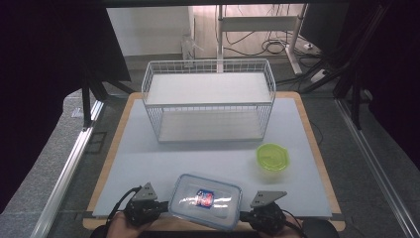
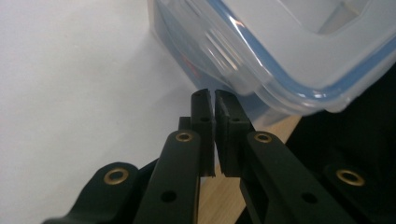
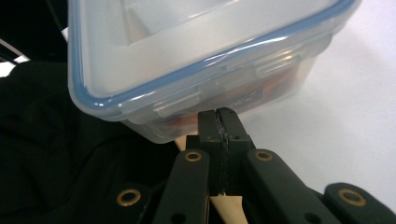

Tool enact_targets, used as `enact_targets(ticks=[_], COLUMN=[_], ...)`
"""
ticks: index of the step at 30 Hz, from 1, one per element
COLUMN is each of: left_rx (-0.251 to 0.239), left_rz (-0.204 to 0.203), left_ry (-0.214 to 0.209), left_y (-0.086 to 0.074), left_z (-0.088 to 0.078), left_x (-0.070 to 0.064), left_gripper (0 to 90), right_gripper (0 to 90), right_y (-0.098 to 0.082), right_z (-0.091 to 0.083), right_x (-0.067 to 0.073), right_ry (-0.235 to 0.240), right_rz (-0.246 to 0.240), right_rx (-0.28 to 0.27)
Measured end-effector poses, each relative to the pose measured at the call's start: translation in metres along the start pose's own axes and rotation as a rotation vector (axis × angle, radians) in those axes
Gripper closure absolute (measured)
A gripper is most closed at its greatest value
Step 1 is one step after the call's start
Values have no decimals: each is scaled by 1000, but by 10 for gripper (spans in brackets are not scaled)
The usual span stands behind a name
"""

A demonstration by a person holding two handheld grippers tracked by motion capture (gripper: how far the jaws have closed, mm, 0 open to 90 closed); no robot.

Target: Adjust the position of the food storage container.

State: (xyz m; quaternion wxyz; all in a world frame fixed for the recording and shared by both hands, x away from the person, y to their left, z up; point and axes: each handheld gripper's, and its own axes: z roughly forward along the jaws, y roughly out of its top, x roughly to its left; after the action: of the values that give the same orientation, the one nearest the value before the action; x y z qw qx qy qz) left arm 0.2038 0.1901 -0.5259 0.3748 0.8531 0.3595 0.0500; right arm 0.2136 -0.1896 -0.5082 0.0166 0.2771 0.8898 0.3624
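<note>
From above, my left tongs and my right tongs flank a clear plastic food container with a blue-sealed lid, at the near edge of the white table mat. The box juts past that edge toward me. Farther off stand a white wire shelf rack and, to the right, a small lime-green lidded tub.

Along my left tongs, the jaws are all but closed – a thin slit between them, nothing in it – with the tips just under the container's lid rim.

Along my right tongs, the jaws are pressed fully together, empty, their tips meeting the container's side wall just below a lid clasp.
</note>
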Motion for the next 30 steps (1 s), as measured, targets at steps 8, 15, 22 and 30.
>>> enact_targets(ticks=[8, 15, 22, 30], left_rx=[14, 32, 39, 51], left_rz=[-15, -35, -58, -58], left_ry=[49, 79, 109, 160], left_y=[11, 23, 36, 52], left_z=[11, 22, 34, 46], left_x=[2, 5, 13, 25], left_gripper=[896, 900, 900, 900], right_gripper=[899, 900, 900, 900], right_y=[6, 14, 22, 30], right_z=[3, 5, 8, 13], right_x=[-10, -27, -39, -57], right_ry=[-41, -100, -154, -179], right_rz=[16, 43, 51, 69], right_rx=[-9, -20, -17, -22])
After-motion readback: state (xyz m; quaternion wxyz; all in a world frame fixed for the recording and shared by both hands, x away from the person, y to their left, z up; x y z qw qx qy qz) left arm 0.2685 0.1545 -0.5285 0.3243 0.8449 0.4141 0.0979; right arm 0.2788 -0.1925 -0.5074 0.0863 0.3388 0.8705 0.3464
